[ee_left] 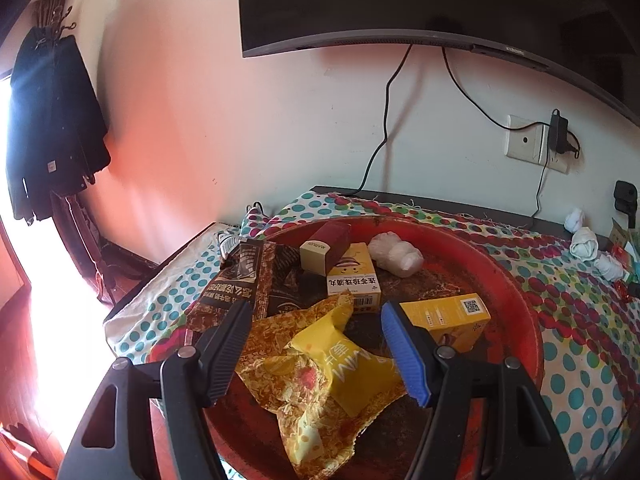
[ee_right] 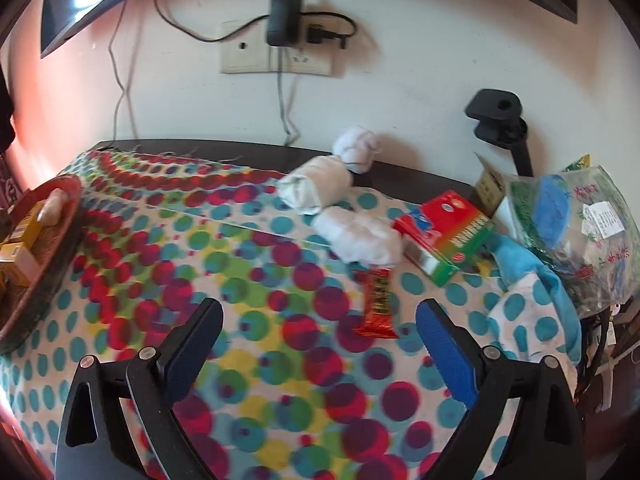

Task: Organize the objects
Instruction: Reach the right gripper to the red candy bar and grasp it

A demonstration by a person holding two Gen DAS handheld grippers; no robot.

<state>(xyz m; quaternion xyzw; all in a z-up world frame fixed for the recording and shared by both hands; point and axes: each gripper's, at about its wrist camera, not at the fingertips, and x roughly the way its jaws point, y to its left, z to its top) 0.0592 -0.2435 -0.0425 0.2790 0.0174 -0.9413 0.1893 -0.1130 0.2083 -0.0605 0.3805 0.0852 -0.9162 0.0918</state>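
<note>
Your left gripper [ee_left: 316, 344] hangs with its jaws spread and empty over the near part of the round red tray [ee_left: 516, 280]. Between and just beyond its fingers lies a crumpled yellow snack wrapper [ee_left: 320, 364]. Beyond that sit a white-and-yellow carton with a bee print [ee_left: 354, 280], a maroon-and-cream box [ee_left: 326, 250] leaning on it, a yellow box with a QR code [ee_left: 448, 316], dark brown snack packets [ee_left: 240, 280] against the tray's left rim, and a wad of white tissue [ee_left: 394, 254] toward its far side.

Your right gripper [ee_right: 318, 344] is likewise spread and empty, above the polka-dot cloth [ee_right: 200, 280] covering the table. A small red-and-gold wrapped bar [ee_right: 378, 304] lies just beyond the fingertips, nearer the blue-padded one.

Judged from the layout, the sorting is well along but unfinished: several items are gathered in the tray at the table's left end. Those left loose toward the far right corner are the bar, three white rolled bundles [ee_right: 356, 236], a red-and-green carton [ee_right: 446, 234] and a clear plastic bag with green and blue contents [ee_right: 568, 220].
</note>
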